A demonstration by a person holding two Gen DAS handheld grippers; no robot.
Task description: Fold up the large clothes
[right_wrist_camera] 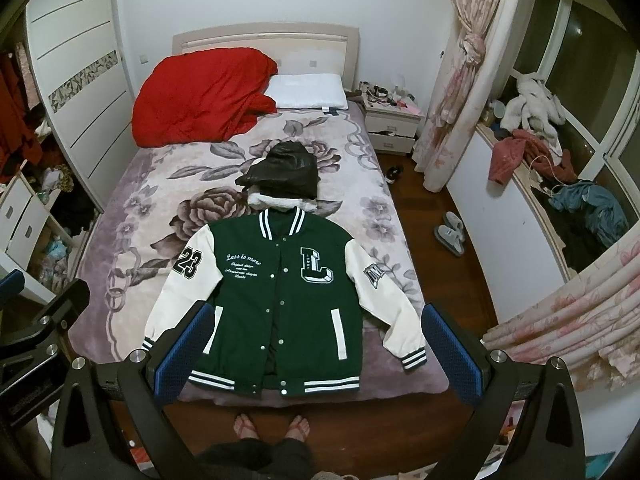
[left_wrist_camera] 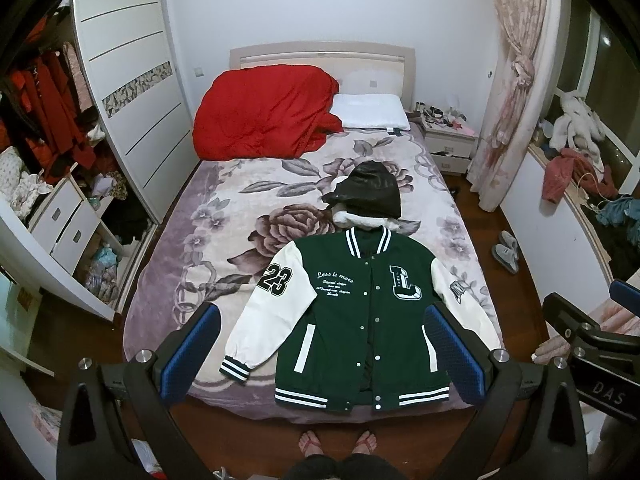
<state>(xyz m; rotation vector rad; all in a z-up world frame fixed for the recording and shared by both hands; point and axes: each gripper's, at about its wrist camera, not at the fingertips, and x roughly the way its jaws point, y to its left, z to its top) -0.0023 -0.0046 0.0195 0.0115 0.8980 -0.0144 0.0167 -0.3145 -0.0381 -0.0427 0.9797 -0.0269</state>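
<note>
Room: bedroom with white walls, a wooden floor (right_wrist_camera: 420, 184) and pink flowered curtains (right_wrist_camera: 460, 80) tied back beside a window.
Bed: a bed (left_wrist_camera: 208, 240) under a floral blanket is filling the middle of both views; a red quilt (left_wrist_camera: 260, 112) is lying bunched at the head end beside a white pillow (left_wrist_camera: 370, 110).
Jacket: a green jacket (left_wrist_camera: 360, 320) with white sleeves is lying flat and face up near the foot edge of the bed, snapped shut, sleeves angling out and down; a "23" patch and a large "L" are showing.
Dark garment: a folded black piece with a pale fleece edge (left_wrist_camera: 366, 196) is sitting just above the jacket collar.
Wardrobe: an open wardrobe (left_wrist_camera: 52, 128) on the left is holding hanging red clothes above shelves crowded with loose clothing.
Nightstand: a nightstand (right_wrist_camera: 394, 124) is carrying small clutter, its top drawer standing partly open.
Window ledge: heaped clothes (right_wrist_camera: 532, 132) are lying along it.
Left gripper (left_wrist_camera: 324, 350): hovering above the bed's foot, jaws wide apart, holding nothing.
Right gripper (right_wrist_camera: 320, 350): hovering likewise, jaws wide apart, empty.
Person: bare feet in sandals (right_wrist_camera: 272, 426) are standing at the foot of the bed.
</note>
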